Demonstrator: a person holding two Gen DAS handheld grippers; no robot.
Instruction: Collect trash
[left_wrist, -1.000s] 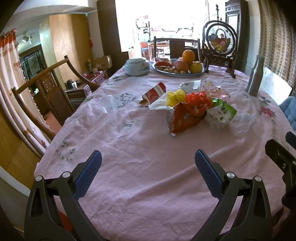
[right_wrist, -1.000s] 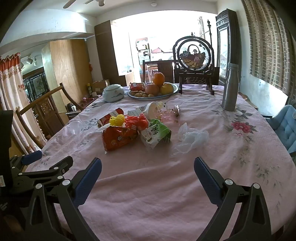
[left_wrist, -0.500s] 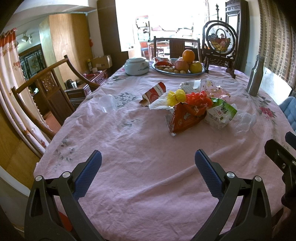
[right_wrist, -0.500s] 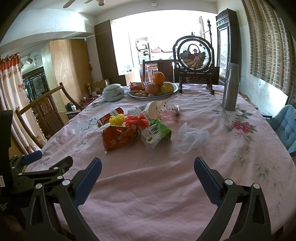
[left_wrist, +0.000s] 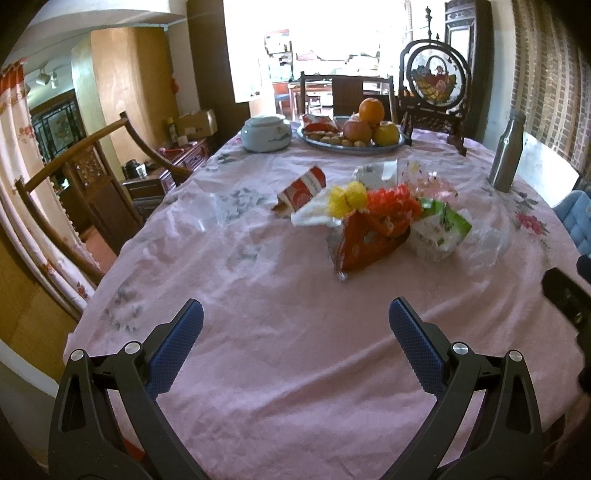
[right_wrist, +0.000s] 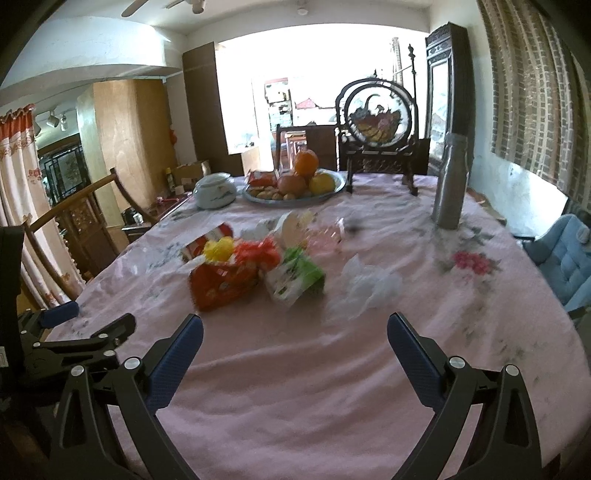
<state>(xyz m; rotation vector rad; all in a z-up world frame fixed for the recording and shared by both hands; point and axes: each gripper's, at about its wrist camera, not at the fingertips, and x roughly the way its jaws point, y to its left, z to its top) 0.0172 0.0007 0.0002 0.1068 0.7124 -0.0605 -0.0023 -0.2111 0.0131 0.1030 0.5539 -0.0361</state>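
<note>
Table (left_wrist: 295, 369): covered in a pink cloth; carries everything listed below. Landmark for all places: the orange bag.
Fruit plate (left_wrist: 388, 147): far beyond the orange bag, at the table's far end. Not trash; leave it.
Bottle (right_wrist: 450, 184): upright, well right of and beyond the orange bag. Not trash by the look of it.
Orange bag (left_wrist: 365, 240): mid-table, at the front of the trash heap; nearest target.
Green pack (left_wrist: 439, 232): touching the orange bag on its right.
Clear wrap (right_wrist: 365, 288): just right of the green pack, crumpled and limp.
Red carton (left_wrist: 303, 188): left of and behind the orange bag, lying on its side.
Left gripper (left_wrist: 295, 332): fingers spread wide, empty, over bare cloth short of the orange bag.
Right gripper (right_wrist: 295, 336): fingers spread wide, empty, short of the clear wrap.
Step in hand: approach, judged from the empty claws.
Method: go in low with fingers apart; pinch a raised fold of one wrapper, not the cloth beneath. Thin film may slip; take a bunched part.
</note>
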